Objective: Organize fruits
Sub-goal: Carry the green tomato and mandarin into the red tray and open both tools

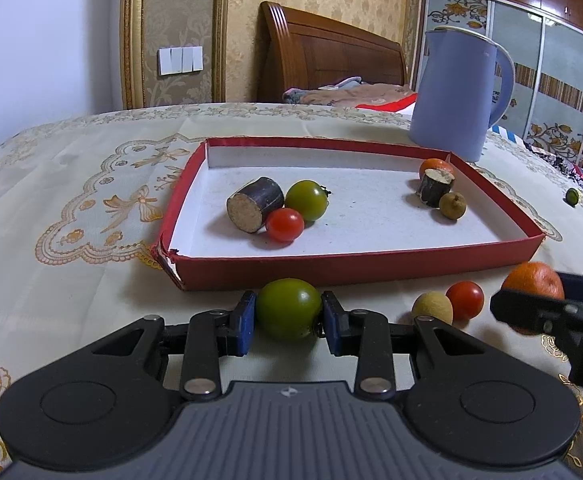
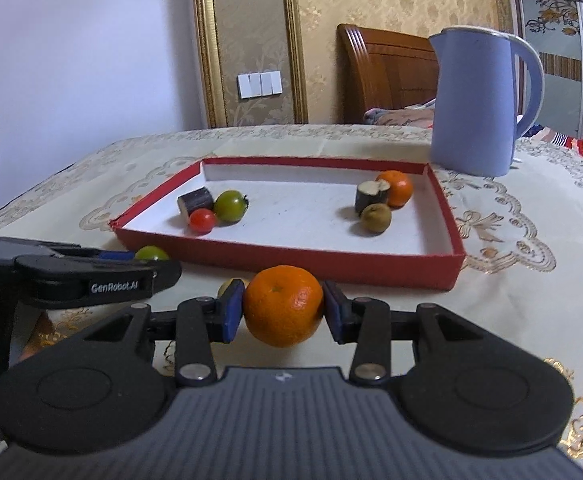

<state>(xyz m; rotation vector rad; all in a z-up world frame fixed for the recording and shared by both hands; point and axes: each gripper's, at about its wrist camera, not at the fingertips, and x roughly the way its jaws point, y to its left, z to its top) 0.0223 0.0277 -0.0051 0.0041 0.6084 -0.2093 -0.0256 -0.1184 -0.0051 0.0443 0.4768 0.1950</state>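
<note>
My left gripper [image 1: 288,316] is shut on a green tomato [image 1: 287,307] just in front of the red box [image 1: 355,266]. In the right wrist view my right gripper [image 2: 282,312] is shut on an orange mandarin [image 2: 283,310], held a little above the cloth before the red box [image 2: 291,260]. Inside the box on the left lie a dark cane piece [image 1: 254,209], a green tomato [image 1: 306,200] and a red tomato [image 1: 284,224]. On its right sit a mandarin [image 1: 437,166], a second cane piece [image 1: 433,189] and a brown longan [image 1: 452,206].
A red tomato [image 1: 464,300] and a pale longan [image 1: 432,309] lie on the cloth between the grippers. A blue kettle [image 1: 455,92] stands behind the box at the right. A small green fruit [image 1: 571,197] lies far right. The embroidered tablecloth [image 1: 71,200] covers the table.
</note>
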